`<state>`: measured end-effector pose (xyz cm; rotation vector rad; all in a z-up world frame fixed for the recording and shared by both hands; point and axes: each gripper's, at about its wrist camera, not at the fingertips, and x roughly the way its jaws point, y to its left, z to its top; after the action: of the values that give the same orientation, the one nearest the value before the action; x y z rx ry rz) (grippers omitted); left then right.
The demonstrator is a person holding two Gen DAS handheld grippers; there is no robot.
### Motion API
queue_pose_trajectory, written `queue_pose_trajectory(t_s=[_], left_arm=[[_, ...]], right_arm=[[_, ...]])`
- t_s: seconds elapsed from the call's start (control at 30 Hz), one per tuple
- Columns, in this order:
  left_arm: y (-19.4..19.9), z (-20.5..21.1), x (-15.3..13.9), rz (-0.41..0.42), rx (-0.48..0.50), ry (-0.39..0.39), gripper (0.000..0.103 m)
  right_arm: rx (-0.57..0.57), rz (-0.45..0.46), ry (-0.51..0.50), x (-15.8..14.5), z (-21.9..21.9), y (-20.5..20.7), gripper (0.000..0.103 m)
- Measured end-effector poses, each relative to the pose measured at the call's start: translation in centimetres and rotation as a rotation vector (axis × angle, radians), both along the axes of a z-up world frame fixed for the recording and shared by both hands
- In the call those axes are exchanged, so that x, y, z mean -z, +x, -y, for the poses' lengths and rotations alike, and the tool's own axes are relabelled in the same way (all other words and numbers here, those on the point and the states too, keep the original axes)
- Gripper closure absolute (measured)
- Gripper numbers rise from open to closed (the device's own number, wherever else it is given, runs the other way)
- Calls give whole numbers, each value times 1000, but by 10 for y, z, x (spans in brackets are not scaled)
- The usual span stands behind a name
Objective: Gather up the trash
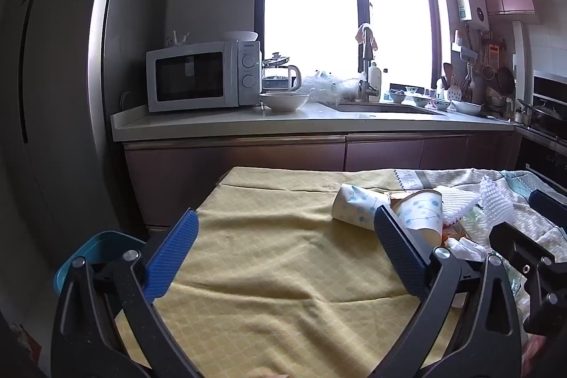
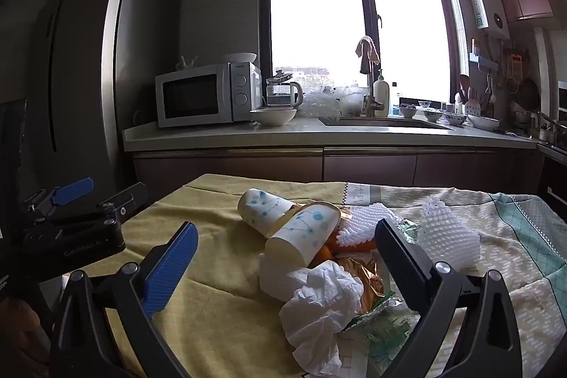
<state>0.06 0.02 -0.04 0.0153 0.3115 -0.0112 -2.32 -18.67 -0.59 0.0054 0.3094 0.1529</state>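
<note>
A heap of trash lies on the cloth-covered table (image 2: 219,264). It holds two dotted paper cups (image 2: 304,232) (image 2: 262,206) on their sides, a crumpled white tissue (image 2: 319,303), white foam fruit nets (image 2: 446,236), orange peel (image 2: 354,245), a gold wrapper (image 2: 365,271) and a green-printed plastic wrapper (image 2: 382,328). My right gripper (image 2: 287,231) hangs open just in front of the heap, touching nothing. My left gripper (image 1: 287,218) is open over bare yellow cloth (image 1: 283,254), left of the cups (image 1: 354,204) (image 1: 421,211). Each gripper shows in the other's view: left gripper (image 2: 102,192), right gripper (image 1: 528,218).
A teal-blue bin (image 1: 88,247) sits below the table's left edge. Beyond the table runs a kitchen counter (image 1: 248,123) with a microwave (image 1: 202,80), bowls, a kettle and a sink. A tall fridge (image 1: 53,77) stands at the left.
</note>
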Motion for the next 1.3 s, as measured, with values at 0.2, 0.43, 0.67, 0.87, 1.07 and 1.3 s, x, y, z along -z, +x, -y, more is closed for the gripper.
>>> queue_pose_trajectory(t_s=[0.2, 0.43, 0.67, 0.87, 1.07, 1.3], left_arm=[[-12, -10, 1, 33, -1, -23, 5], [-15, -4, -2, 34, -2, -14, 5], [-19, -5, -4, 48, -1, -15, 5], [-20, -4, -5, 54, 1, -14, 5], [-20, -4, -4, 53, 1, -13, 5], [-20, -3, -4, 56, 0, -13, 6]], right_arm=[[-4, -10, 9, 0, 1, 1, 6], [0, 1, 13, -1, 0, -7, 6], [0, 2, 14, -3, 1, -6, 6], [-1, 0, 19, -1, 1, -5, 6], [-5, 4, 18, -2, 0, -5, 6], [-7, 5, 22, -1, 0, -4, 6]])
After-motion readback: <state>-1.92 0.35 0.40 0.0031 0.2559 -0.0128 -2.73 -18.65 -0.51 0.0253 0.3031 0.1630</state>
